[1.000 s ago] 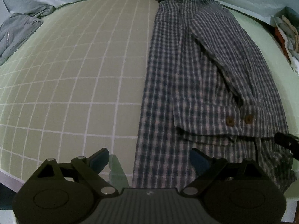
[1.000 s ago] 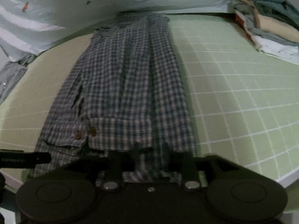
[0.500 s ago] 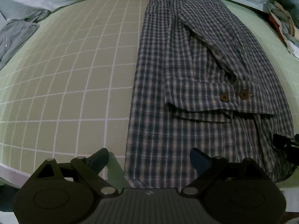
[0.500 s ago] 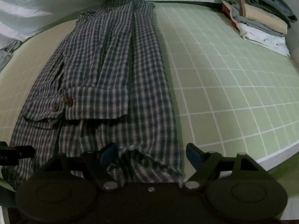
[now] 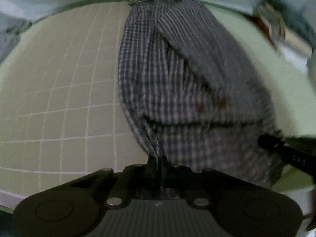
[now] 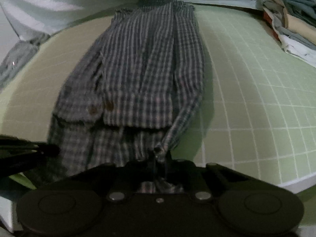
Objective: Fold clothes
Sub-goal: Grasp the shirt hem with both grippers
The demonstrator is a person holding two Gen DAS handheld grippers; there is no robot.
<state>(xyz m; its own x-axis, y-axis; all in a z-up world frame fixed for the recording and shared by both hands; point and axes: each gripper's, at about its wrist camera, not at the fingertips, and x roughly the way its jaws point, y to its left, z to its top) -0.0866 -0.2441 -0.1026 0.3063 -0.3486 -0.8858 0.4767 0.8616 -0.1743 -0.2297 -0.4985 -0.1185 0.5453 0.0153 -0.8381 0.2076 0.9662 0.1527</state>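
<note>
**Both grippers pinch the near hem of the plaid shirt**

Here the plaid shirt lies lengthwise down the green grid mat, its collar at the far end and its hem at the near edge, where both grippers meet it. The left gripper has its fingers drawn together on the shirt's near left corner; the cloth gathers into a narrow bunch that runs straight down between them. The right gripper is likewise clamped on the shirt's near right corner, with a small wad of checked fabric showing behind the closed fingers. Along the hem between the two corners the fabric lifts and sags in folds, while the rest of the shirt rests on the mat.

A sleeve is folded across the shirt's body, and its cuff lies above the hem, with two brown buttons side by side on it. In the left wrist view the same cuff sits right of the shirt's centre, and the right gripper appears as a dark bar at the shirt's right edge. In the right wrist view the left gripper shows as a dark bar at the shirt's left edge.

Well to the right of the shirt, at the mat's far corner, stands a stack of folded clothes. Off to the shirt's left, a grey garment lies crumpled at the mat's edge. Beyond the collar hangs a pale cloth backdrop with small printed figures.
</note>
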